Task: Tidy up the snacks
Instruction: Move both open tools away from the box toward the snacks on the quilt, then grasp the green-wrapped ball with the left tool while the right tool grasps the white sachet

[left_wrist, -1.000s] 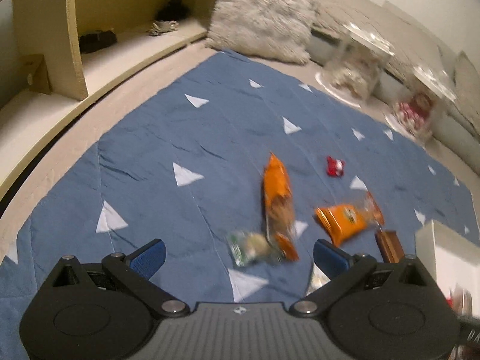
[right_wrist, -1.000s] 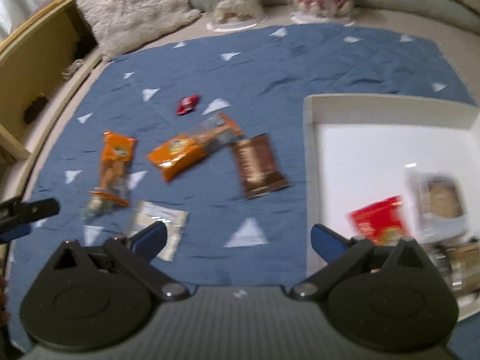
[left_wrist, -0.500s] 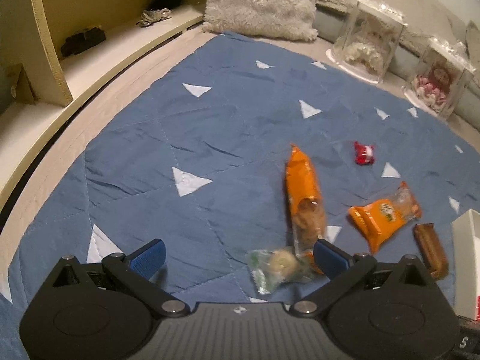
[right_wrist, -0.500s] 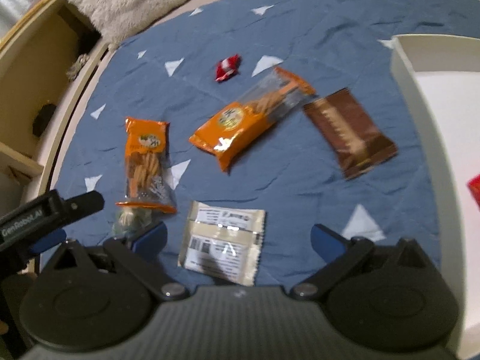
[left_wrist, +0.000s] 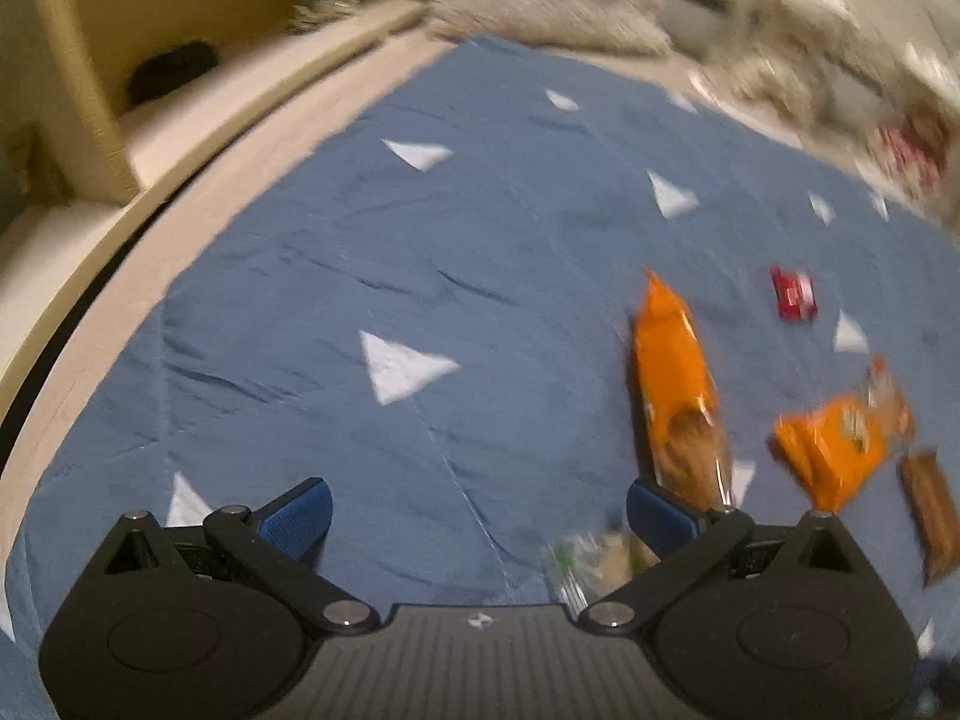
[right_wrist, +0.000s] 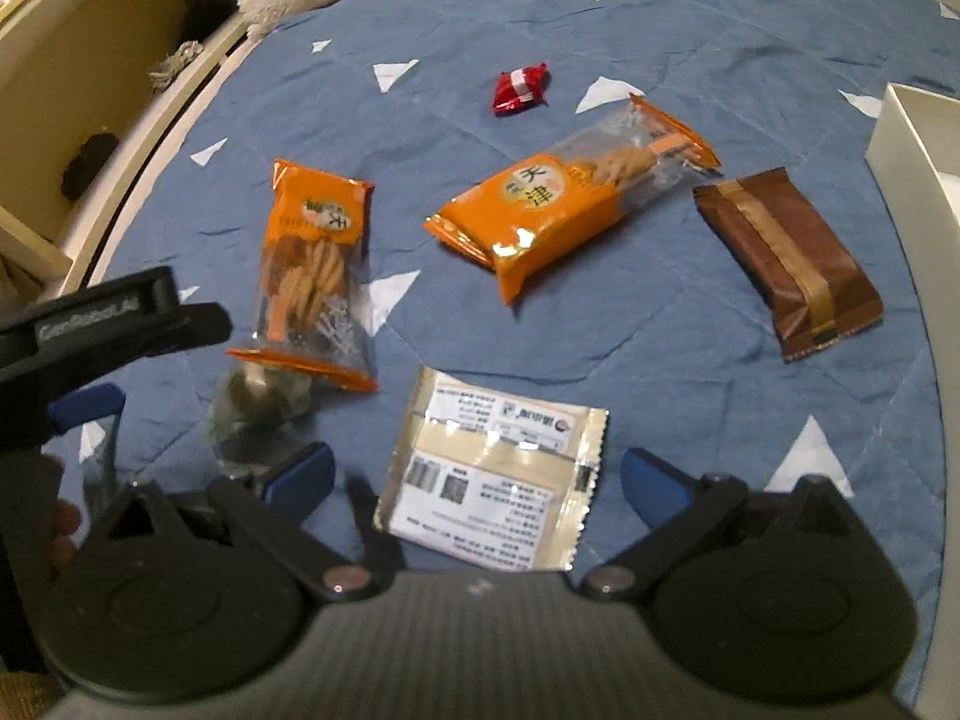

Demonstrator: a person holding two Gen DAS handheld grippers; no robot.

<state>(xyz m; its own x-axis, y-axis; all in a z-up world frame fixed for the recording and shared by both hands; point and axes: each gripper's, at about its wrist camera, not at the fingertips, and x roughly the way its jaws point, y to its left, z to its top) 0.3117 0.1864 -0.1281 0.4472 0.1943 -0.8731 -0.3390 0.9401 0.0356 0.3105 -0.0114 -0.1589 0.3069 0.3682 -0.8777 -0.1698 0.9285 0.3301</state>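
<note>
While both grippers hang wide open and empty over the blue blanket (right_wrist: pixel 690 42), the likely step in hand is the right gripper (right_wrist: pixel 477 477) taking the white flat packet (right_wrist: pixel 489 486), which lies label-up right between its blue pads. From that packet, the short orange bag (right_wrist: pixel 315 264) lies at about 10 o'clock, the long orange bag (right_wrist: pixel 570 204) at 12, the brown packet (right_wrist: pixel 786 264) at 2, and the small red candy (right_wrist: pixel 519 87) further out at 12. The white box (right_wrist: pixel 906 138), where the snacks presumably belong, shows its wall at 2 o'clock, beyond the brown packet.

To do this well, I would come straight down so one pad lands on each long edge, press lightly into the soft cloth, and close slowly: a flat foil sachet tends to slide or buckle. Pinching blanket along with it is the risk.

The left gripper (left_wrist: pixel 477 513) sits near the clear green-tinted wrapper (right_wrist: pixel 258 405), whose top touches the short orange bag; its view is blurred, so pausing before closing there seems wise
</note>
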